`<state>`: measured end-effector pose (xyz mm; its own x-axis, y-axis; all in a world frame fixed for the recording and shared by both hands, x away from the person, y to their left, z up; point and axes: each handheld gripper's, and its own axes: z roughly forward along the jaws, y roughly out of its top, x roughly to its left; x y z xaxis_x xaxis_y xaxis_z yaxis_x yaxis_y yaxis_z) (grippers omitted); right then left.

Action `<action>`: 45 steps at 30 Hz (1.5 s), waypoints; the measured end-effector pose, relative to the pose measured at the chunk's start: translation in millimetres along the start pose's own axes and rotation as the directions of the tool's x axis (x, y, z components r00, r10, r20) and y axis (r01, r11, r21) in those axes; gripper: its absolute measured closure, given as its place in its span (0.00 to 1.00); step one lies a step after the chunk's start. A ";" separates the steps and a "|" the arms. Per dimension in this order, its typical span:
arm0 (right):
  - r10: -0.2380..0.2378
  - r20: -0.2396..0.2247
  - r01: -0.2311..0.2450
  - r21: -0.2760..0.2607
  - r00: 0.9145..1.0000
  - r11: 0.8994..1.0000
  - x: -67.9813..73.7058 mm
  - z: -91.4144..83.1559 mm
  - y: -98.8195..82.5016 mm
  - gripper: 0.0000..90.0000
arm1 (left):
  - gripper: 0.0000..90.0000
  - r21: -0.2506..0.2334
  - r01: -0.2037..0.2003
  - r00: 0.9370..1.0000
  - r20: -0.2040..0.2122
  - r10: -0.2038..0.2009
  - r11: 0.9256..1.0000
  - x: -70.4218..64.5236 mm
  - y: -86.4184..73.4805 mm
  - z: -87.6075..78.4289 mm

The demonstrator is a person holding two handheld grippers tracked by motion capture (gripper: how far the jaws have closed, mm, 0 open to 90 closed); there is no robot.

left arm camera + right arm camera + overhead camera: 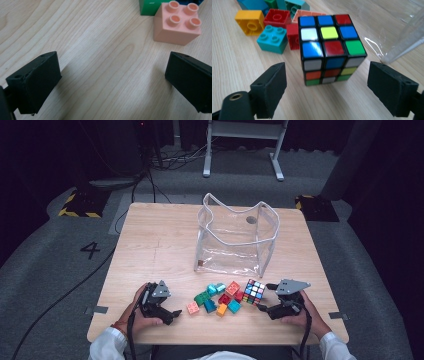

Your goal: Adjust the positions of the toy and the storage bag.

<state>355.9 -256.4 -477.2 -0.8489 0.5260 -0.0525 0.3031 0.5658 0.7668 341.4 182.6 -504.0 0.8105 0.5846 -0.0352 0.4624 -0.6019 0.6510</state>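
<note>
black jaws of the right gripper [325, 87] stand apart, flanking the puzzle cube [329, 47] at mid-frame, one corner edge facing them; it sits flat, with no long axis. left gripper [112, 82] gapes over bare desk [87, 37] near a pink brick [178, 25].

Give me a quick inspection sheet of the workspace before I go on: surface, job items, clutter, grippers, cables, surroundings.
Surface: light wooden table, tape tabs at both side edges.
Job's things: puzzle cube scrambled, just ahead of the right gripper's open jaws; pink brick ahead of the left gripper, to one side; loose bricks in a cluster beside the cube; clear bag upright, mouth open, behind them.
Clutter: nothing seen.
Grippers: left gripper open, holding nothing; right gripper open, holding nothing.
Cables: one trails from each gripper toward the person; more run on the floor beyond the table.
Surroundings: grey floor marked 4, white frame behind, dark curtains.
</note>
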 end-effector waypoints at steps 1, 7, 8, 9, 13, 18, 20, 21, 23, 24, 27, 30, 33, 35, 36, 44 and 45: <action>0.000 0.000 0.000 0.000 1.000 1.000 0.0 0.0 0.0 0.17 | 0.00 0.003 -0.005 1.000 0.001 0.005 1.000 -0.7 1.5 1.1; -0.005 -0.008 0.005 0.010 1.000 1.000 -1.5 13.7 6.4 0.17 | 0.00 0.001 -0.017 1.000 0.011 0.017 1.000 -5.5 13.3 11.4; -0.012 -0.017 0.012 0.014 1.000 1.000 -1.4 17.3 7.7 0.18 | 0.00 0.000 -0.019 1.000 0.008 0.019 1.000 -6.0 15.2 13.1; -0.017 -0.020 0.018 0.027 1.000 0.999 -1.3 19.8 8.7 0.18 | 0.00 -0.002 -0.021 1.000 0.011 0.021 1.000 -6.3 16.6 14.3; -0.041 -0.010 0.042 0.040 0.999 0.998 -4.7 27.7 10.9 0.26 | 0.00 0.001 -0.027 0.999 0.019 0.027 1.000 -7.5 22.7 19.1; -0.047 -0.016 0.047 0.023 0.999 0.999 -7.6 26.0 9.8 0.36 | 0.00 0.001 -0.033 0.999 0.013 0.033 0.999 -10.0 28.9 24.3; -0.035 -0.019 0.035 0.025 0.999 0.999 -10.2 22.9 8.1 0.37 | 0.00 -0.001 -0.026 0.999 0.021 0.026 1.000 -11.2 30.7 26.4; -0.035 -0.011 0.036 0.024 0.999 0.999 -11.9 21.7 6.9 0.37 | 0.00 0.001 -0.028 0.999 0.019 0.028 1.000 -11.3 31.6 26.7; -0.028 -0.003 0.028 0.025 1.000 0.999 -13.5 19.9 5.6 0.37 | 0.00 0.003 -0.031 0.999 0.022 0.031 1.000 -11.5 32.7 27.6; -0.016 0.000 0.016 0.019 1.000 1.000 -17.8 16.3 1.9 0.37 | 0.00 0.007 -0.035 0.999 0.022 0.035 0.999 -11.5 33.5 27.7; -0.010 0.012 0.009 0.024 1.000 1.000 -22.2 11.4 -2.1 0.37 | 0.00 0.003 -0.034 0.999 0.027 0.034 0.999 -12.1 34.5 29.3; 0.021 0.037 -0.022 0.023 0.999 1.000 -30.0 2.0 -10.6 0.37 | 0.00 0.003 -0.034 0.999 0.027 0.034 0.999 -12.2 34.5 29.3; 0.047 0.071 -0.048 0.021 0.996 0.999 -38.9 -8.4 -19.9 0.37 | 0.01 0.002 -0.034 0.999 0.027 0.034 0.999 -12.2 34.4 29.3; 0.071 0.101 -0.073 0.020 0.992 0.997 -47.6 -18.3 -29.0 0.37 | 0.01 0.000 -0.039 0.999 0.026 0.039 0.999 -12.0 33.7 28.5; 0.071 0.101 -0.073 0.020 0.992 0.997 -47.6 -18.3 -29.0 0.37 | 0.01 0.000 -0.043 0.999 0.034 0.043 0.999 -11.5 33.0 27.8; 0.116 0.165 -0.123 0.033 0.979 0.992 -62.1 -38.8 -43.4 0.33 | 0.02 -0.005 -0.031 0.999 0.024 0.031 1.000 2.4 19.9 16.4; 0.117 0.168 -0.123 0.027 0.979 0.992 -61.4 -39.8 -43.2 0.31 | 0.02 -0.001 -0.031 0.999 0.020 0.031 1.000 6.4 17.3 13.7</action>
<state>377.6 -338.4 -481.7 -0.7226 0.6878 -0.0694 0.4170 0.5138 0.7497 359.6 168.5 -503.4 0.8314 0.5548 -0.0306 0.4372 -0.6192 0.6523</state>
